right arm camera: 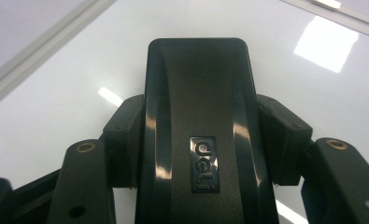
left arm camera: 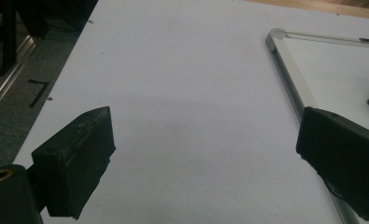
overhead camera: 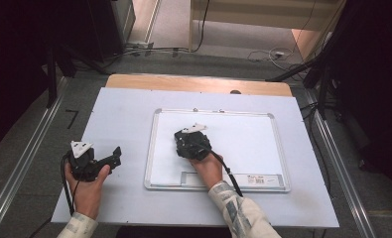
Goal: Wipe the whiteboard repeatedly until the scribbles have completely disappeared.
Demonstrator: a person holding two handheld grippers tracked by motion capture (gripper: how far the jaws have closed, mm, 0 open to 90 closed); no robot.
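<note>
R gripper [overhead camera: 185, 139] sits over the whiteboard [overhead camera: 243, 144], left-centre of its white surface, w/ the hand behind it and the cable running back toward the sleeve. In the right gripper view its jaws pinch a black eraser [right arm camera: 198, 121] from both sides: pads press on the eraser's flanks, glossy top w/ a raised "deli" badge faces the camera, long axis running away along the jaws. Eraser is held over the board's white face, which shows bright light reflections around it; can't tell if the underside touches the board. Silver frame of the board crosses the upper left corner of that view. L gripper [overhead camera: 115, 156] rests w/ its hand on the table [overhead camera: 119, 109], just left of the board's left frame edge, well apart from the R gripper, pointing roughly toward the board. Left gripper view: jaws spread wide, nothing between the pads, bare white tabletop under them; right-hand jaw overlaps the board's silver frame [left arm camera: 287, 77], and a dark corner of the other gripper shows at the far right edge. Board lies flat in the middle of the table, label strip along its near edge. Beyond the table, grey floor w/ cables.
</note>
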